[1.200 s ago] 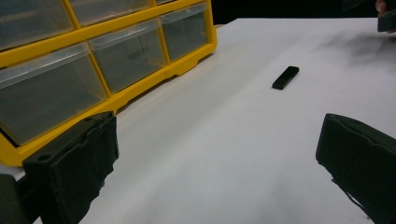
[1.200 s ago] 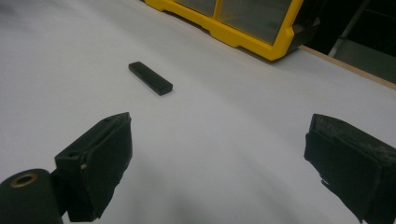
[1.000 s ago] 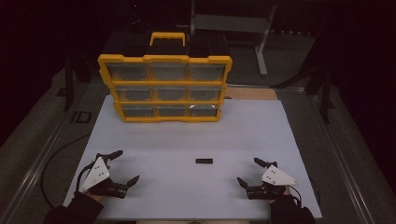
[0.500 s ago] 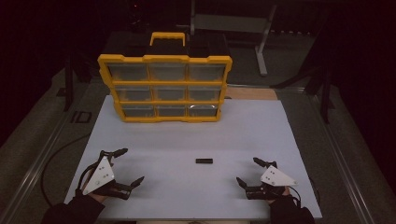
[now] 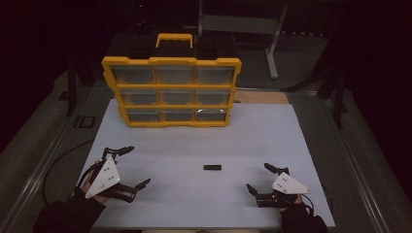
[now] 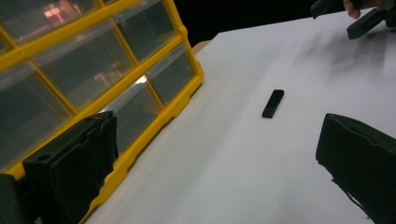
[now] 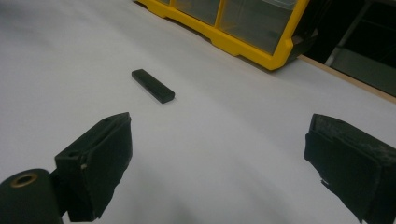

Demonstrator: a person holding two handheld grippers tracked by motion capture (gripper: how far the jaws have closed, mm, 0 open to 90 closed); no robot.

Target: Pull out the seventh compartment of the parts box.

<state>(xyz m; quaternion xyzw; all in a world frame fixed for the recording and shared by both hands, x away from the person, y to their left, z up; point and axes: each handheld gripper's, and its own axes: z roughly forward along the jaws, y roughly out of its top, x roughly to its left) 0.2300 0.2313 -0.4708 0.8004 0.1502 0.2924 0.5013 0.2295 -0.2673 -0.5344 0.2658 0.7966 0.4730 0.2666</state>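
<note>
— What have you got from above?

— I see the white table [image 5: 291, 141] with a small flat black rectangular bar [image 5: 212, 167] lying on it, near the front edge, roughly midway between my two tools. The left gripper [image 5: 129, 167] sits at the near left, the right gripper [image 5: 262, 178] at the near right; both have their fingers spread wide apart, nothing between them. At the far side stands a yellow plastic organiser case with clear drawers [image 5: 171, 92], carry handle on top.

— And the gripper views?

— The left gripper view puts the case [image 6: 93, 70] close on the left, and I can see reflections in its clear drawer fronts that the high view loses; the bar [image 6: 273, 103] lies further out, with the right gripper [image 6: 355, 16] beyond it. The right gripper view shows the bar [image 7: 152, 85] up close, lying flat, well apart from the case [image 7: 243, 28].

— Any writing?

— None I can read on the bar or the case.
</note>
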